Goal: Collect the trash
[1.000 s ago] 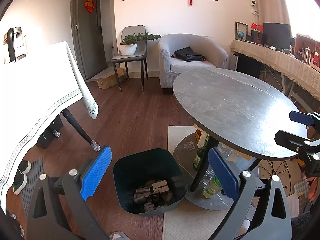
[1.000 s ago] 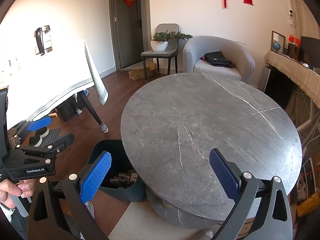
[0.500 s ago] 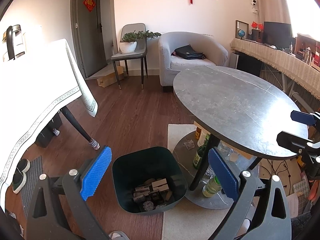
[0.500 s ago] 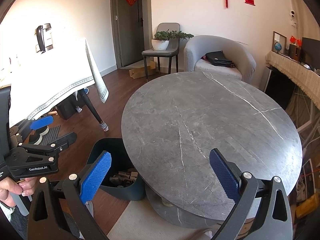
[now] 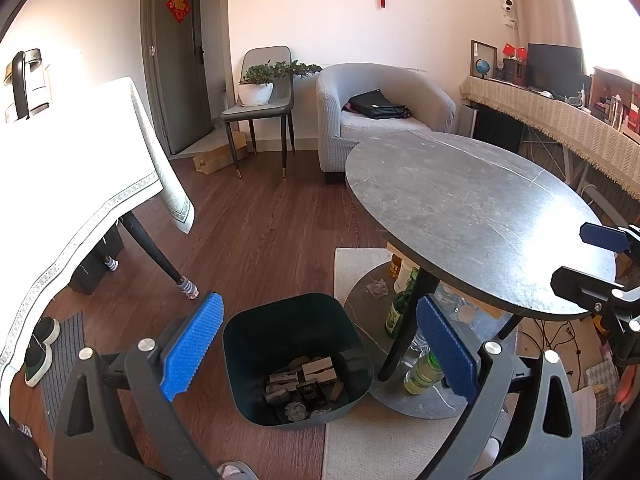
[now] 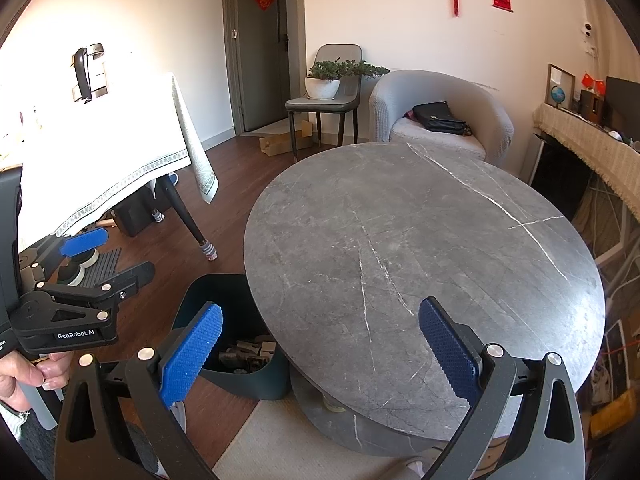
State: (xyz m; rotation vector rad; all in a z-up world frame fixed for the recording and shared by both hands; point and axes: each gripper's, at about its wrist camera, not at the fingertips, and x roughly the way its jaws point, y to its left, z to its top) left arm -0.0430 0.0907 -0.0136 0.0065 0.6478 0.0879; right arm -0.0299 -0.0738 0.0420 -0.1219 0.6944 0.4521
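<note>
While both grippers hang empty, the left gripper (image 5: 316,354) sits jaws wide right above the bin (image 5: 298,360), which stands on the floor against the desk (image 6: 420,264) edge with scraps (image 5: 304,384) already inside. Right gripper (image 6: 320,354), also wide, hovers over the bare desk top. Beyond the bin, a crumpled wad (image 5: 377,288) lies on the desk's lower shelf beside bottles (image 5: 396,312): ahead and right of the left gripper, which looks nearer. Probably the next pick; reach must go under the top.
</note>
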